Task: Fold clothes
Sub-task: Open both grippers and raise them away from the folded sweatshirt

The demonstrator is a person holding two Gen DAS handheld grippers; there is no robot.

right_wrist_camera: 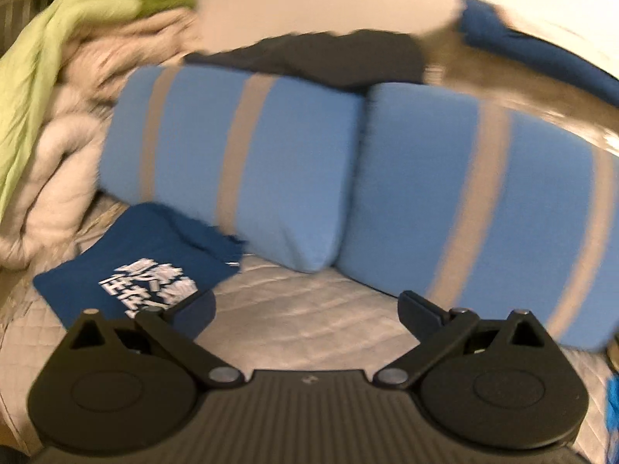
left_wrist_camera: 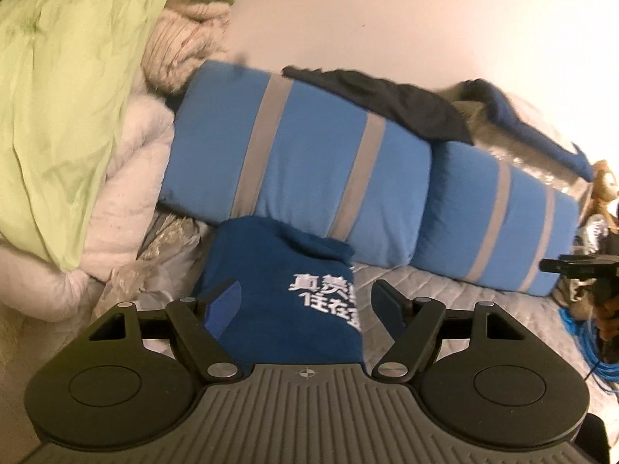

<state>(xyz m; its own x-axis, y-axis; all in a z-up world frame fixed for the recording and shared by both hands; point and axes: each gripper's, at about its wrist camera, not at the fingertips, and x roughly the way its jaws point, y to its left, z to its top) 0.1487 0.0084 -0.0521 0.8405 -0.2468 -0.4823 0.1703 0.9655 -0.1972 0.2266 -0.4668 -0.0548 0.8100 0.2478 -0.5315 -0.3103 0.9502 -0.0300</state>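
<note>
Folded navy shirt point(left_wrist_camera: 278, 294) with white printed characters, flat on a grey quilted bedspread point(left_wrist_camera: 445, 290), its far edge against the foot of two blue pillows. Left gripper point(left_wrist_camera: 305, 301) directly above the shirt, jaws wide apart and holding nothing, the cloth visible between the fingers point(left_wrist_camera: 222, 303). Right gripper point(right_wrist_camera: 307, 309) off to the shirt's right, over bare bedspread point(right_wrist_camera: 301, 309), jaws likewise spread and empty; left fingertip overlapping the shirt's point(right_wrist_camera: 143, 255) near corner in this view, contact impossible to judge.

Behind the shirt, blue pillow with grey stripes point(left_wrist_camera: 309, 154) leaning against a pale wall, second matching pillow point(left_wrist_camera: 495, 216) just beside it to the right, the two touching at their inner ends. Dark garment point(left_wrist_camera: 387, 96) draped over the top where the pillows meet. Another blue garment point(left_wrist_camera: 541, 135) farther right, trailing over a brownish, shiny bundle, blurred.

To the left, heap of bedding: pale green sheet point(left_wrist_camera: 65, 96) hanging over cream blankets point(left_wrist_camera: 185, 38), with crumpled silvery fabric at the base, near the shirt's left edge. At the far right edge of the left wrist view, coiled blue cable point(left_wrist_camera: 580, 340) and a dark clamp-like object, too cropped to identify. Right wrist view motion-blurred throughout.
</note>
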